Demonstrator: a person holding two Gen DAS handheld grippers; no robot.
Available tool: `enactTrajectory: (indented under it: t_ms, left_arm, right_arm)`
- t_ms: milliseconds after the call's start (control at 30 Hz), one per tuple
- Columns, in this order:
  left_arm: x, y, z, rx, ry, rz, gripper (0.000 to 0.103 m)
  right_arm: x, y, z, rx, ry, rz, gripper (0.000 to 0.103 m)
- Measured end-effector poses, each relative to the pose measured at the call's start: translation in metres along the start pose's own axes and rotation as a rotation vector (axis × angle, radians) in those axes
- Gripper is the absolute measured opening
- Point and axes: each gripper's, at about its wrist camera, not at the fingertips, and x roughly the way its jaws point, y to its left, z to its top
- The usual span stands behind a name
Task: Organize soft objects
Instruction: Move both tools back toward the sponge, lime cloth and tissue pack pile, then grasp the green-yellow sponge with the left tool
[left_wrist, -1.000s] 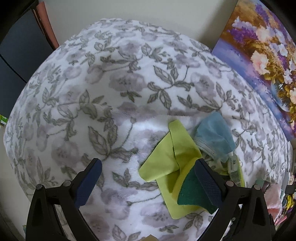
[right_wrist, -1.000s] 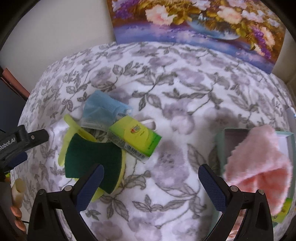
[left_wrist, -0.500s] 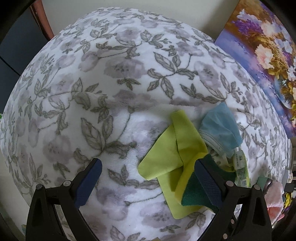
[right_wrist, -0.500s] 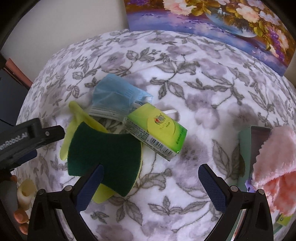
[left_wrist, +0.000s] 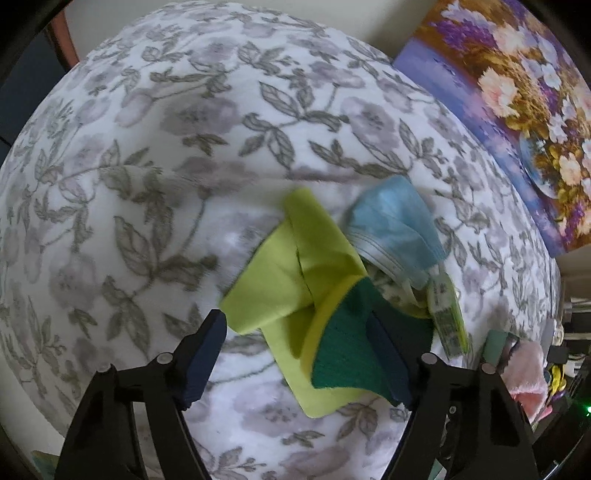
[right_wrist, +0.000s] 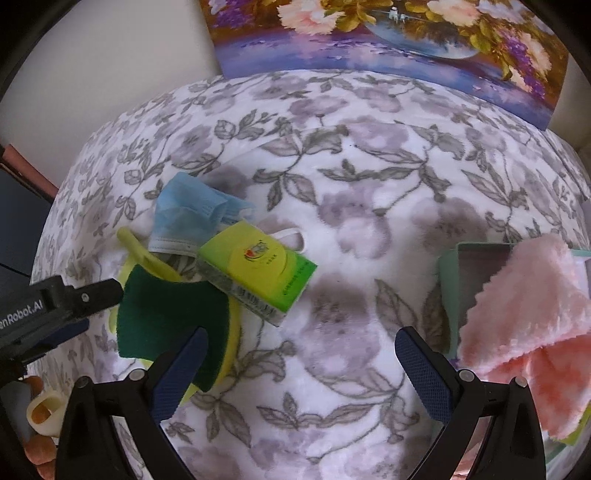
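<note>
Beside the green scouring sponge (left_wrist: 347, 354) on the floral blanket (left_wrist: 184, 147) lie a lime cloth (left_wrist: 288, 266), blue face mask (left_wrist: 395, 225) and tissue pack (right_wrist: 255, 273), partly overlapping; left gripper (left_wrist: 295, 354) closing around sponge and cloth, untouched; right gripper (right_wrist: 299, 354) spread, empty; pink cloth (right_wrist: 524, 306) edge-cropped.

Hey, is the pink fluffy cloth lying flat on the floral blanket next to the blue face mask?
No, the pink cloth hangs over the rim of the pale green box on the far side from the blue face mask.
</note>
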Motion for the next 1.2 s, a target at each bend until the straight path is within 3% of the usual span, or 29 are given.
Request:
enactTrajectory:
  t_ms: [367,1033,1200]
  left_arm:
    - [-0.013,-0.014,-0.015,0.132,-0.028,0.074,0.079]
    - [0.002,-0.042,-0.042,0.392,-0.030,0.170,0.071]
    - [0.004,-0.053,-0.045,0.464,-0.069,0.188,0.071]
  right_arm:
    - [-0.005,-0.006,-0.002,-0.002,0.000,-0.011,0.100]
    - [-0.017,-0.017,-0.009,-0.013,0.010,-0.029,0.099]
    - [-0.017,-0.016,-0.009,-0.014,0.009,-0.031,0.099]
